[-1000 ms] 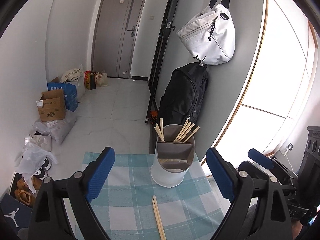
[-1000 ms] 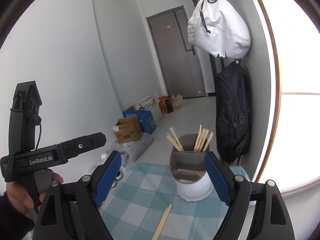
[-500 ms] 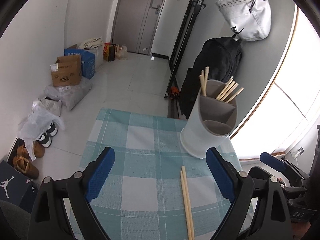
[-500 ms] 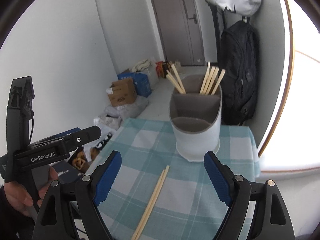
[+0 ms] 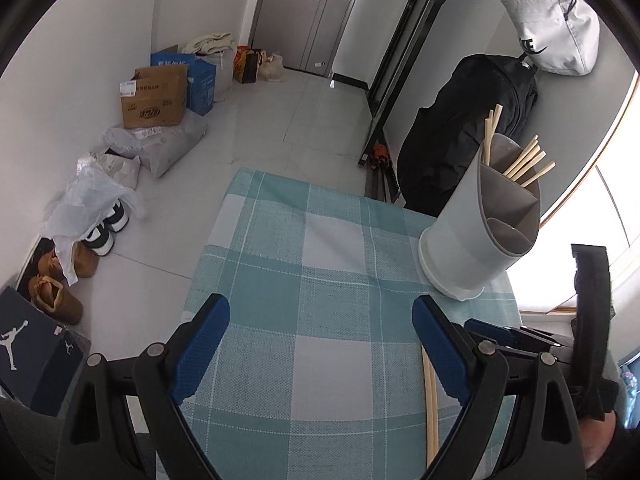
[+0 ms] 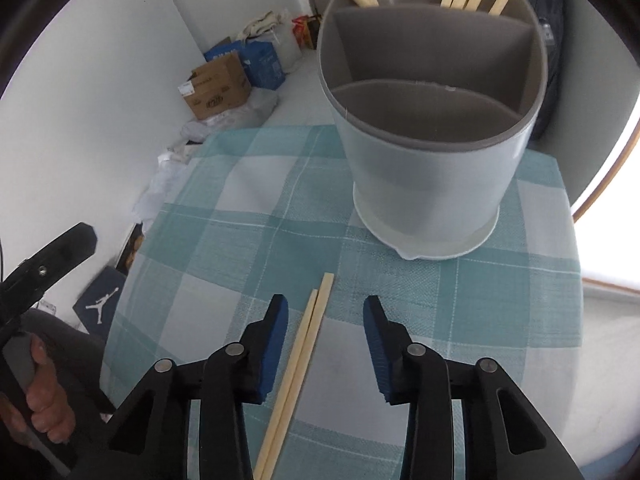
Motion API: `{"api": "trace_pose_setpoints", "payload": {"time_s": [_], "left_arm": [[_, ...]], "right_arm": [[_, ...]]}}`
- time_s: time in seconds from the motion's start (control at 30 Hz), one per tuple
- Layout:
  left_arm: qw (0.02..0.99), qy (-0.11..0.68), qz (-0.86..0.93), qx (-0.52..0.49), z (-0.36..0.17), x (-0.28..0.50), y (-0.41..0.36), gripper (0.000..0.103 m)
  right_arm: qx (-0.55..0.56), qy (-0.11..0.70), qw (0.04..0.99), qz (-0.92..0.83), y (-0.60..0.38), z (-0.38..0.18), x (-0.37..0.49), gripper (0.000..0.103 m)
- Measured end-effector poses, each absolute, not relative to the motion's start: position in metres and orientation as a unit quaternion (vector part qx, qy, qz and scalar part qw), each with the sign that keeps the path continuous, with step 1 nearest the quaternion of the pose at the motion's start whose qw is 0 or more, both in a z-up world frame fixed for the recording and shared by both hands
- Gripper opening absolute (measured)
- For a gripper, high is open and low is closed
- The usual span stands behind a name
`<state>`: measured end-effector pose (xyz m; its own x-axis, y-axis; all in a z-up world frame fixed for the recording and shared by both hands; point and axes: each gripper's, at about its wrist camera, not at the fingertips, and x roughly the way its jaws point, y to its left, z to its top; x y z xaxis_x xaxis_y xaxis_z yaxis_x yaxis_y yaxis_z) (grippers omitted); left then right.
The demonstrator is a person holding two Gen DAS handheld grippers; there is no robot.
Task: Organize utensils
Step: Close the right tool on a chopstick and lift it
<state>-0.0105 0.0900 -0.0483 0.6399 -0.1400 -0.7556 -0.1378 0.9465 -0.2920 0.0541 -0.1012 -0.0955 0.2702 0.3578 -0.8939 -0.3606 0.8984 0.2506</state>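
A pair of wooden chopsticks lies on the teal checked tablecloth, seen also in the left wrist view as chopsticks by the right finger. My right gripper hangs low over them, its jaws closing, with the chopsticks between the blue pads but untouched. Behind stands a grey-white utensil holder with compartments; several chopsticks stick out of its back section. My left gripper is open over bare cloth, left of the holder.
The small table's edges drop to a tiled floor on the left and far side. Cardboard boxes, bags and shoes line the left wall. A black backpack hangs behind the holder. A hand grips the left tool.
Both grippers have dropped toward the table and tilted downward. The right one came in over the loose chopsticks and its jaws have narrowed around them. The left jaws stay wide.
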Motion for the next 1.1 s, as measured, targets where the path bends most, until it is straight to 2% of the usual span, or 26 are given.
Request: {"api": "trace_pose_setpoints", "payload": {"time_s": [0.03,0.3,0.47,0.5,0.53,0.8,1.1], "left_arm": [[0.886,0.429,-0.002,-0.173,-0.05,-0.01,0.093,0.09],[0.879,0.436,0.009,-0.194,-0.049,-0.006,0.102,0.09],[0.873,0.443,0.013,-0.202,-0.053,-0.001,0.11,0.09],[0.873,0.444,0.015,-0.203,-0.054,-0.002,0.11,0.09],[0.872,0.444,0.015,-0.204,-0.053,-0.002,0.111,0.09],[0.873,0.449,0.014,-0.193,-0.056,-0.001,0.108,0.09],[0.863,0.478,0.002,-0.161,-0.065,0.005,0.086,0.09]], "right_arm": [[0.001,0.568,0.793,0.221,-0.099,-0.101,0.059,0.027],[-0.003,0.601,0.778,0.182,-0.086,-0.117,0.078,0.021],[0.006,0.616,0.772,0.156,-0.081,-0.115,0.081,0.021],[0.001,0.616,0.773,0.151,-0.08,-0.115,0.081,0.018],[-0.01,0.615,0.775,0.147,-0.077,-0.115,0.08,0.006],[0.002,0.574,0.804,0.156,-0.082,-0.097,0.069,0.006],[0.051,0.47,0.86,0.19,-0.117,-0.03,0.053,0.006]]}}
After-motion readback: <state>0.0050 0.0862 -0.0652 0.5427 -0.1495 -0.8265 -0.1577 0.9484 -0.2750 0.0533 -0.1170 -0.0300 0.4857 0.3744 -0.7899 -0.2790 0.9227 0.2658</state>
